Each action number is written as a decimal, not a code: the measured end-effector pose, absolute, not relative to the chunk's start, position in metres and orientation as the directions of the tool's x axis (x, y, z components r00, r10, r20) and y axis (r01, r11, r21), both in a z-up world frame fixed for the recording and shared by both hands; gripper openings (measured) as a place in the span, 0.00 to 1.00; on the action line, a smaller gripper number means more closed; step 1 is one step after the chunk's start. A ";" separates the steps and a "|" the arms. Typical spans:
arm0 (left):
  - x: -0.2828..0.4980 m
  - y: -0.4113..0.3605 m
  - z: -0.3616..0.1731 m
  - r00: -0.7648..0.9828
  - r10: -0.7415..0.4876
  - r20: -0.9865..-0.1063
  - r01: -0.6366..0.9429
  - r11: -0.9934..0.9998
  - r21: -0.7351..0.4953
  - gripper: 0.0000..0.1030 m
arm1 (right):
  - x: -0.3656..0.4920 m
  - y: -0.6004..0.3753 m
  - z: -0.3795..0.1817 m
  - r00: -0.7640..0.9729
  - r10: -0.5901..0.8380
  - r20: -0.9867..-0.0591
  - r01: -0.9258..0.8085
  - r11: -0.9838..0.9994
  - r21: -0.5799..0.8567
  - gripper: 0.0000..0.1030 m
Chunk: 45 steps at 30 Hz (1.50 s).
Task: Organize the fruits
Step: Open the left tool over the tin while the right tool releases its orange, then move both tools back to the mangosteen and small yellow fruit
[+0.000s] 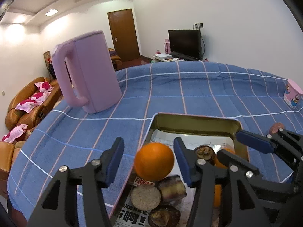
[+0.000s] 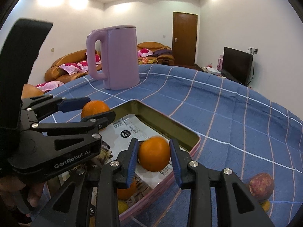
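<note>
Tin tray (image 1: 195, 122) sits near-centre on the worktop, which is under a blue checked cloth (image 1: 189, 90). Seen from the left wrist, the tray's long axis runs near to far. It is gold inside w/ a pink outer rim and is lined w/ printed paper (image 2: 130, 130).

Left gripper (image 1: 151, 160) is over the tray's left rim, jaws released. The first orange (image 1: 154, 161) sits between them on top of the fruit pile, w/ a clear gap at the left pad. The orange is round, so it has no long axis. Below it is a cut stub (image 1: 171, 188) lying on its side, plus dark round fruits (image 1: 205, 152).

Right gripper (image 2: 153, 160) is over the tray's right side. Its jaws closely flank a second orange (image 2: 153, 154) inside the tray; can't tell if the pads press on it. A third orange (image 2: 126, 190) lies nearer, under the jaws. A purple passion fruit (image 2: 261, 186) is on the cloth, right of the tray.

Pink kettle (image 1: 89, 71) stands upright at far left, handle pointing left. Pink cup (image 1: 292, 96) is far right.

Room: white walls, brown sofa (image 1: 24, 102) w/ floral cushions, dark TV (image 1: 184, 42), wood door (image 1: 124, 34).
</note>
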State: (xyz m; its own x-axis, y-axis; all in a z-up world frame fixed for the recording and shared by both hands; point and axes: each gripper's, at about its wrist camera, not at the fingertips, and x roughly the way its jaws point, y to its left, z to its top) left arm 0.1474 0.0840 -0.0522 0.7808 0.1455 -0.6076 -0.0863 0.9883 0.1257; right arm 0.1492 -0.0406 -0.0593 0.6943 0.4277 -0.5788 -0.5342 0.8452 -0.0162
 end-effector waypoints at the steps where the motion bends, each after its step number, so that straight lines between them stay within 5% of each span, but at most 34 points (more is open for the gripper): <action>1: 0.147 0.084 -0.051 0.782 0.145 -0.606 -0.086 0.988 0.125 0.62 | 0.149 -0.041 -0.059 0.696 0.429 -0.577 -0.534 0.846 -0.015 0.40; 4: 0.144 0.082 -0.049 0.790 0.148 -0.596 -0.088 0.988 0.128 0.68 | 0.146 -0.044 -0.058 0.700 0.429 -0.571 -0.528 0.849 -0.009 0.51; 17: 0.111 0.038 -0.031 0.841 0.072 -0.536 -0.017 0.994 0.107 0.79 | 0.115 -0.133 -0.041 0.790 0.311 -0.528 -0.395 0.917 -0.051 0.51; 25: 0.110 -0.005 -0.035 0.834 -0.001 -0.551 0.070 0.992 0.104 0.79 | 0.122 -0.207 -0.055 0.786 0.161 -0.597 -0.230 0.972 -0.040 0.51; 39: 0.121 -0.046 -0.048 0.814 -0.015 -0.580 0.124 0.981 0.148 0.79 | 0.152 -0.207 -0.079 0.665 0.194 -0.721 -0.265 0.964 0.015 0.51; 45: 0.127 -0.054 -0.049 0.804 -0.026 -0.594 0.138 0.980 0.144 0.79 | 0.158 -0.208 -0.085 0.624 0.238 -0.744 -0.282 0.957 0.069 0.31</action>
